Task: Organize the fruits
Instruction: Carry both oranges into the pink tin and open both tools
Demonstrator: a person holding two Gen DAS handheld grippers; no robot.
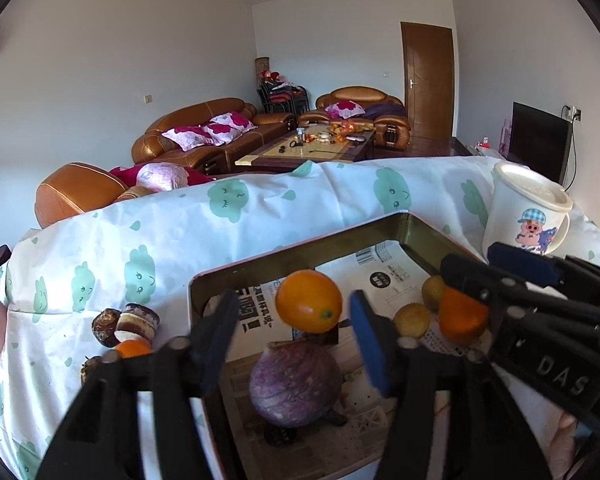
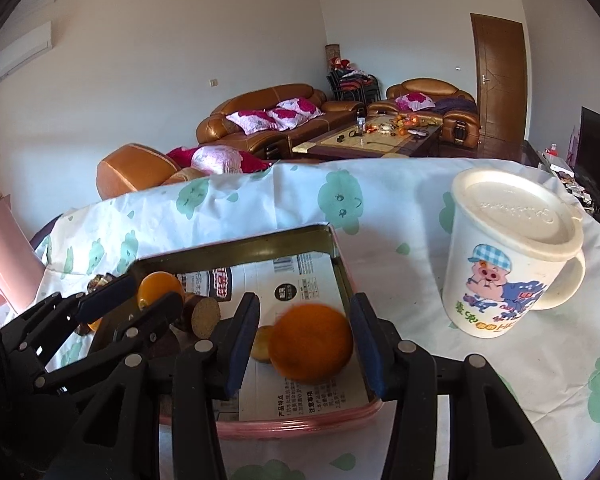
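Observation:
A pink-rimmed tray (image 1: 292, 256) lined with printed paper sits on the table. In the left wrist view it holds an orange (image 1: 309, 301), a purple round fruit (image 1: 295, 384), two small yellow-brown fruits (image 1: 412, 320) and another orange (image 1: 462, 316). My left gripper (image 1: 296, 344) is open above the tray, with the first orange and the purple fruit between its fingers. In the right wrist view my right gripper (image 2: 308, 344) is open, and a blurred orange (image 2: 311, 343) lies between its fingers over the tray (image 2: 340, 276). The left gripper (image 2: 132, 300) shows at left.
A white lidded cartoon mug (image 2: 512, 256) stands right of the tray, also in the left wrist view (image 1: 528, 212). Dark chestnut-like pieces and a small orange (image 1: 128, 328) lie on the cloud-print tablecloth (image 1: 220, 220) left of the tray. Sofas and a coffee table stand beyond.

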